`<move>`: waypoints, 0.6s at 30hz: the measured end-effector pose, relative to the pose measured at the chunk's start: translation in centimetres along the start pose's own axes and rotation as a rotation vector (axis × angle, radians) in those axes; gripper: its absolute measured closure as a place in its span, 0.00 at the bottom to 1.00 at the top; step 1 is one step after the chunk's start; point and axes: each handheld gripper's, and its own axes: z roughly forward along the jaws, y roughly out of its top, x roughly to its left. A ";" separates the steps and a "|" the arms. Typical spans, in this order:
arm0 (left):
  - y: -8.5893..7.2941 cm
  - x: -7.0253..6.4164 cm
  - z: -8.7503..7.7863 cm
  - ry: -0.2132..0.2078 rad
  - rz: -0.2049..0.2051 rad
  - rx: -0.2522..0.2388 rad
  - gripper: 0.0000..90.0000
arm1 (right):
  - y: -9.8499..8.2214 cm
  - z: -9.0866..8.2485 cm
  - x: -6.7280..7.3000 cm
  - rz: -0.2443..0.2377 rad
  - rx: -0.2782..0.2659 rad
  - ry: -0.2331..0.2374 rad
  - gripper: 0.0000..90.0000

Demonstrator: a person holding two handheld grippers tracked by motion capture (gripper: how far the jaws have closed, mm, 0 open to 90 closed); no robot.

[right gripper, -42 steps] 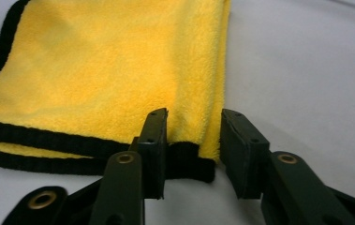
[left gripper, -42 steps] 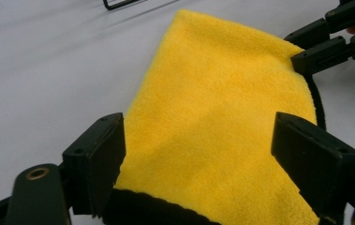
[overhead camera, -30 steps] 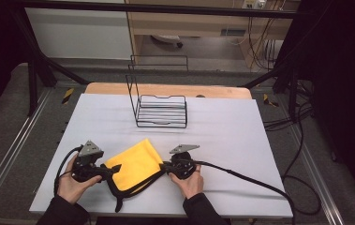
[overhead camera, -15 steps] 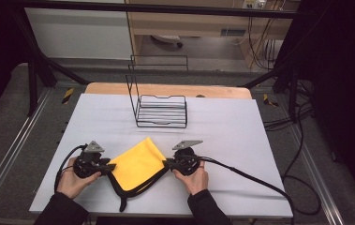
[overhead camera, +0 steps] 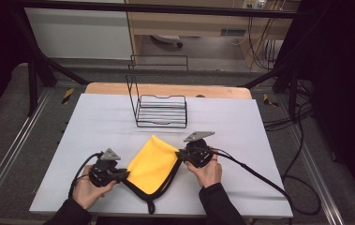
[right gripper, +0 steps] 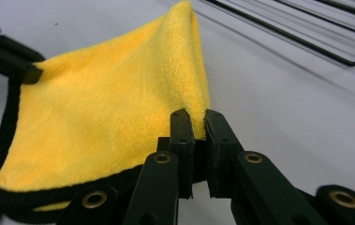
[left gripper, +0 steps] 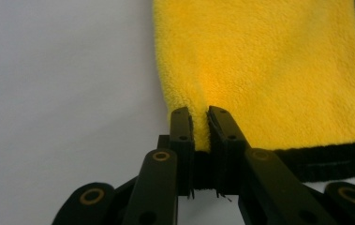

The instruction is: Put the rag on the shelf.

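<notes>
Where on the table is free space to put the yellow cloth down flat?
Free: the table left of the wire rack, and the patch right of the rack, beyond the right claw. Crowded: the near middle, where the cloth hangs between both claws, left claw included.

My right gripper (right gripper: 198, 124) has its jaws pinched tight on the near edge of the yellow cloth (right gripper: 114, 108) — the fabric rises into a fold just above them. At far left I see the left gripper (right gripper: 27, 72) nipping the cloth's other side, and a black wire rack (right gripper: 306, 33) sits on the pale counter (right gripper: 287, 112) — top right.
</notes>
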 end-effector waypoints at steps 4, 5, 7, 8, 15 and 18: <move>0.3 -2.1 0.5 -0.005 -0.009 -0.035 0.89 | 0.4 0.2 -1.3 -0.025 0.010 -0.027 0.93; 0.3 -2.5 0.7 0.005 -0.014 -0.044 0.89 | 0.4 0.2 -1.3 -0.025 0.010 -0.027 0.93; 0.3 -2.9 0.9 0.010 -0.027 -0.054 0.89 | 0.6 0.9 -2.1 -0.038 0.004 -0.023 0.93; 0.2 -3.0 0.9 0.020 -0.034 -0.057 0.89 | 0.7 1.3 -2.4 -0.040 -0.002 -0.017 0.93; -0.2 -3.7 1.3 0.043 -0.062 -0.083 0.89 | 0.9 4.3 -4.0 -0.091 -0.030 0.039 0.92; -0.3 -3.7 1.4 0.056 -0.053 -0.080 0.89 | 0.8 4.8 -4.1 -0.100 -0.033 0.037 0.92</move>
